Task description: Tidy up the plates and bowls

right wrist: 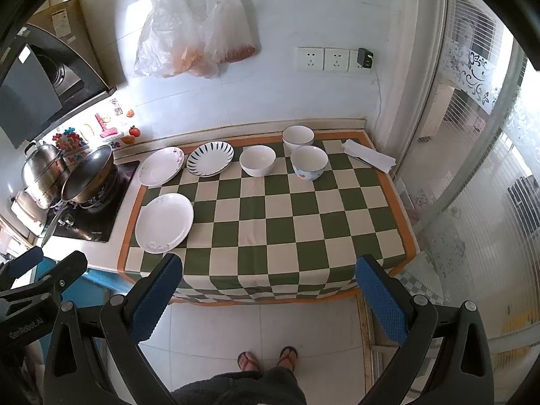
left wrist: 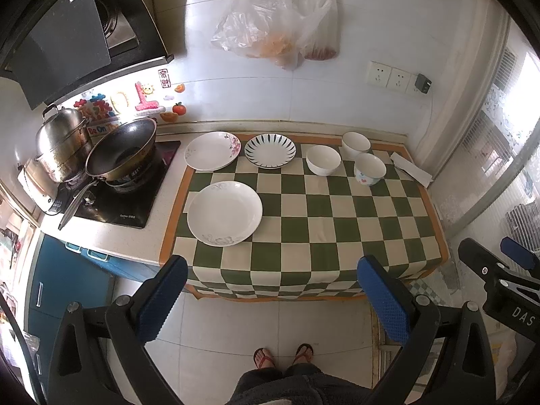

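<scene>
**Tongs clear of table, dishes unstacked**

Left wrist view: I see the left tongs (left wrist: 270, 297) spread wide, empty, held above the floor short of the table (left wrist: 371, 222). Three plates (left wrist: 224, 213) lie apart at left; three bowls (left wrist: 323, 160) stand at the rear right.

Right wrist view: right tongs (right wrist: 268, 298) likewise wide, holding nothing

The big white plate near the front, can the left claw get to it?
Probably yes. The left claw is open and holds nothing, and the big white plate lies alone on the checkered cloth with nothing between them.
</scene>
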Action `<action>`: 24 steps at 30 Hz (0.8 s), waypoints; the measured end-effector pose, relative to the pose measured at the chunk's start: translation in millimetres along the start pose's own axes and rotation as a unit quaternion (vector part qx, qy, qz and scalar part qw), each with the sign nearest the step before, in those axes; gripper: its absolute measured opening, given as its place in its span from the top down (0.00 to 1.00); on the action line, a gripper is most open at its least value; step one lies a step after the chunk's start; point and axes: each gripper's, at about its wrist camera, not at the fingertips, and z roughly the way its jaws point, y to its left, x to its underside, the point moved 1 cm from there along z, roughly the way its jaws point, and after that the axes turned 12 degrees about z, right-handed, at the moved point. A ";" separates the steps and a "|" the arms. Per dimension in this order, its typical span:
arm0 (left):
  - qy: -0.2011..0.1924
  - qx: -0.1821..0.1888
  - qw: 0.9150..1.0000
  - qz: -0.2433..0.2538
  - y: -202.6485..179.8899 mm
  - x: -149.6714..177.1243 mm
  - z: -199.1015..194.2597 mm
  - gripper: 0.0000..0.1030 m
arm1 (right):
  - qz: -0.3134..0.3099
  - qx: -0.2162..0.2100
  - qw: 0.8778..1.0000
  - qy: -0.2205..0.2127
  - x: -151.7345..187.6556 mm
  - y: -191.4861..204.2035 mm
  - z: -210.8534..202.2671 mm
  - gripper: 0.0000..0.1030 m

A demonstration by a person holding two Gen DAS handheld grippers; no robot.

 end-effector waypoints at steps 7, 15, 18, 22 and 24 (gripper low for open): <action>-0.002 -0.002 1.000 0.000 2.1 0.5 0.3 0.00 | 0.000 -0.001 1.000 0.002 1.2 2.0 0.7 0.00; -0.005 -0.003 1.000 -0.003 6.8 -0.9 -1.0 0.00 | -0.001 -0.002 1.000 0.000 -1.2 5.6 2.7 0.00; -0.005 -0.003 1.000 -0.003 7.3 -0.8 -1.6 0.00 | -0.002 -0.002 1.000 0.001 -2.1 5.3 2.2 0.00; -0.006 -0.003 1.000 -0.003 7.7 -1.7 -1.5 0.00 | -0.002 -0.002 1.000 0.001 -1.9 5.3 2.4 0.00; -0.006 -0.004 1.000 -0.004 8.4 -3.3 -1.4 0.00 | -0.002 -0.002 1.000 0.001 -1.6 5.7 2.6 0.00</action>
